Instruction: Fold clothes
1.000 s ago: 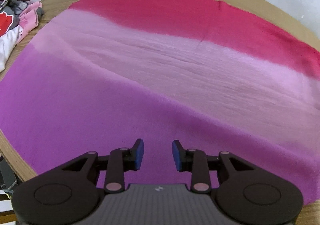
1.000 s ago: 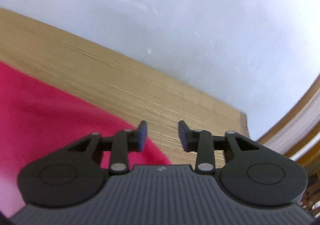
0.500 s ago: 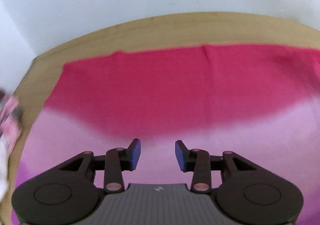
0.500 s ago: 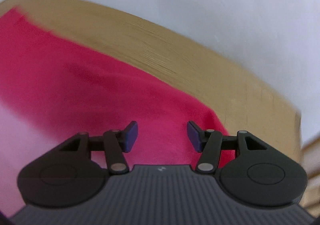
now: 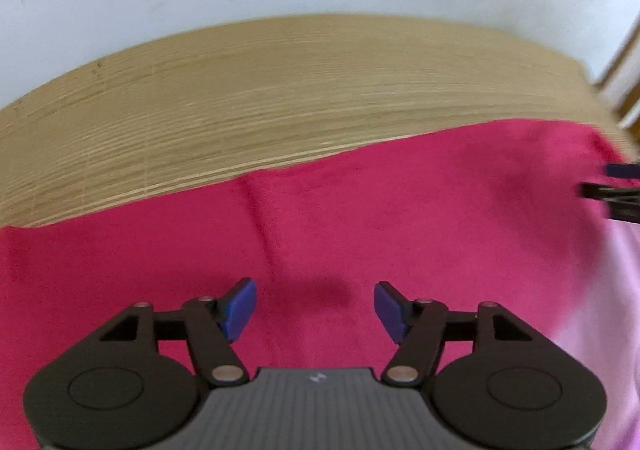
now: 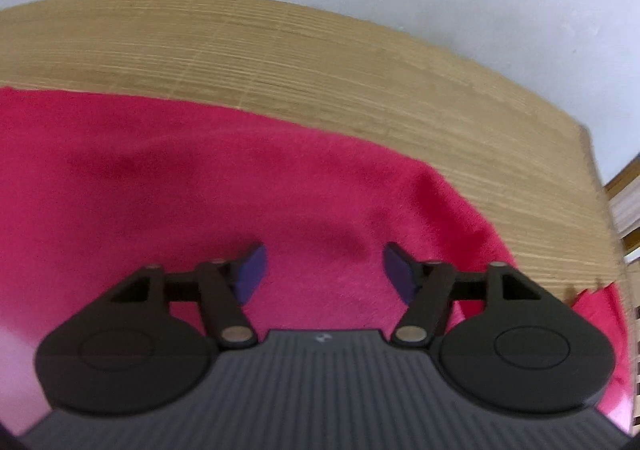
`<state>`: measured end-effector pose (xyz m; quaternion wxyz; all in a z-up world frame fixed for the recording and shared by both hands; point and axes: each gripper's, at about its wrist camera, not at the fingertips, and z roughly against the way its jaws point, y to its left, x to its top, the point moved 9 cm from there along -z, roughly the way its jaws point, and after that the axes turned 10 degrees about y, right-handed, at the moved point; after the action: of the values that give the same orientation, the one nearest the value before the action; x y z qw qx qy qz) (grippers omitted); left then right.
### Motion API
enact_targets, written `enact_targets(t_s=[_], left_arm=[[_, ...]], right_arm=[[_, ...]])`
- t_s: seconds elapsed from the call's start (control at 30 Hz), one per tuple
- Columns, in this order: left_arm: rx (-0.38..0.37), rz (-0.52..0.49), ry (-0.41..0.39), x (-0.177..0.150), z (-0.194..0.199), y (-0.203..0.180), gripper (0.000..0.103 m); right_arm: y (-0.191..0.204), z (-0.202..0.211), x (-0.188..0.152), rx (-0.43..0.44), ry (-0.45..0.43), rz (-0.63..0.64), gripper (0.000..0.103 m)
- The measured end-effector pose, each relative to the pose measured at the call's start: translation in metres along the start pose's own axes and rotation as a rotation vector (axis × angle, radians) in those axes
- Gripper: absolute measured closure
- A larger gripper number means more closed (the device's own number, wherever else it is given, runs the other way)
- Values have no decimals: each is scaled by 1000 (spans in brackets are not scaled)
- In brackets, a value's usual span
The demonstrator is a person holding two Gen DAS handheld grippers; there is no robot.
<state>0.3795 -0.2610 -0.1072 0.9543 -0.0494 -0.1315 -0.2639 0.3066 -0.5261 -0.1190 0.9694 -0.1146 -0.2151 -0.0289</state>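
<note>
Red far edge of the cloth (image 5: pixel 400 217) is lying flat on the wooden worktop (image 5: pixel 240 97); both grippers, left (image 5: pixel 314 306) and right (image 6: pixel 324 272), are now hovering over it, fingers just spreading wide, holding nothing, likely lining up a grab for the fold

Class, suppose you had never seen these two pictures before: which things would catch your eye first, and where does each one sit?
The bright crimson cloth grabs the eye first, spread over the wooden table with its far edge short of the white wall. Next come the two black claws with blue pads: the left claw and the right claw each hang open above the red band, nothing between the pads.
</note>
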Motion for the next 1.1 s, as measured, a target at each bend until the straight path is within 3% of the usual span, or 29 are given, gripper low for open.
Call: enact_targets(t_s=[0.03,0.1,0.17,0.2,0.27,0.33,0.63,0.73,0.8,0.9,0.93,0.97,1.03,1.1], left_arm=[[41,11,-7,4,-7,0,33],[47,33,-37,10,-9,-2,42],[53,45,-63,17,-6,0,102],[55,64,-67,22,-7,2,103],[59,101,-75,30,-8,8,103],[63,139,-82,39,-10,14,103],[172,204,-147,105,-26,35,102],[182,212,-158,109,-21,37,97],[166,208,-179,102,-5,41,96],[210,164,-226,78,33,65,78],[254,164,-230,65,44,84,66],[298,164,-234,53,56,104,59],[402,194,-213,27,71,154,58],[478,281,-142,3,68,211,60]], right_arm=[[-1,1,-4,7,1,-17,33],[-5,4,-11,28,8,-54,33],[-9,1,-7,70,3,-101,37],[-10,3,-5,100,-8,-116,45],[-7,6,-1,178,-21,-139,96],[-1,2,8,149,-41,-109,100],[-10,-35,74,-15,-93,-74,100],[-9,-45,90,-96,-102,-42,100],[-12,-40,94,-90,-109,-95,98],[-11,-4,79,5,-179,-124,94],[-8,6,72,44,-184,-98,85],[-6,10,64,43,-180,-53,68],[-4,15,46,27,-166,44,54],[-10,11,35,-5,-140,90,48]])
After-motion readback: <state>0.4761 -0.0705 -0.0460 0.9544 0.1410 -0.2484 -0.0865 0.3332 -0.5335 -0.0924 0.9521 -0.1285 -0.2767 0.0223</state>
